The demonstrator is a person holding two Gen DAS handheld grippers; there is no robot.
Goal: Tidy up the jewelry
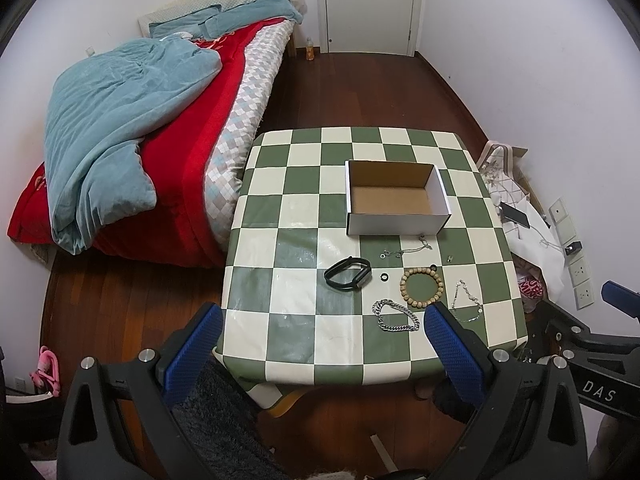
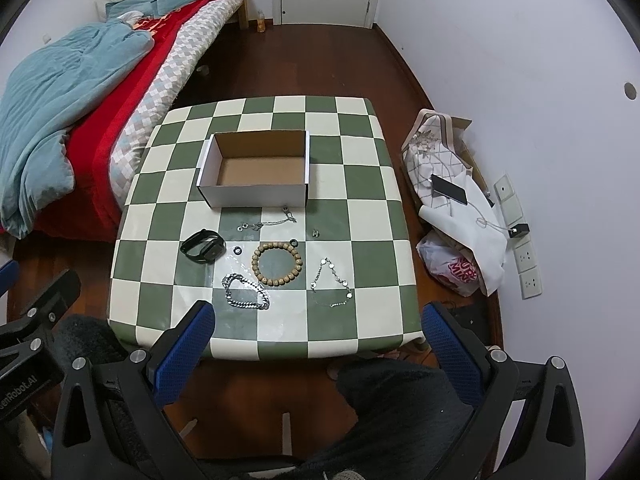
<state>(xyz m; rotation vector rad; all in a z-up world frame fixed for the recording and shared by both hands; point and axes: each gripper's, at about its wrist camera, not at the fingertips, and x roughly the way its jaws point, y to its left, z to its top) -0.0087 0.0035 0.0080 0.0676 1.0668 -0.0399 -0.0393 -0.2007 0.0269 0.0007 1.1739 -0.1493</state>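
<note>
Here, at nine o'clock off the table (image 2: 372, 184): a bed (image 2: 100, 120) under a rumpled teal quilt (image 2: 52, 80) and red cover. On the green-and-cream checkered top, toward twelve o'clock, an open cardboard box (image 2: 256, 196), bare inside. Below the box, from left to right in the right wrist view: a black fitness band (image 2: 203, 245) at nine o'clock of the spread; a small black ring (image 2: 238, 250) just beside it; a chunky silver chain bracelet (image 2: 246, 292) at seven o'clock; a thin chain with small pendants (image 2: 269, 222) close under the box's front wall; a wooden bead bracelet (image 2: 276, 264) at the centre, a second dark ring (image 2: 295, 243) touching its rim at one o'clock; a small metal piece (image 2: 315, 233), too tiny to identify; a fine silver necklace (image 2: 332, 282) at four o'clock. All apart from the box, none inside. Left gripper (image 1: 320, 332) spread wide, holding nothing, hovering over the table's near edge. Right gripper (image 2: 316, 328) likewise spread and unladen above the near edge. At three o'clock beyond the table, against the wall, a heap of bags (image 2: 452, 216) with a phone (image 2: 449, 189) on top.
</note>
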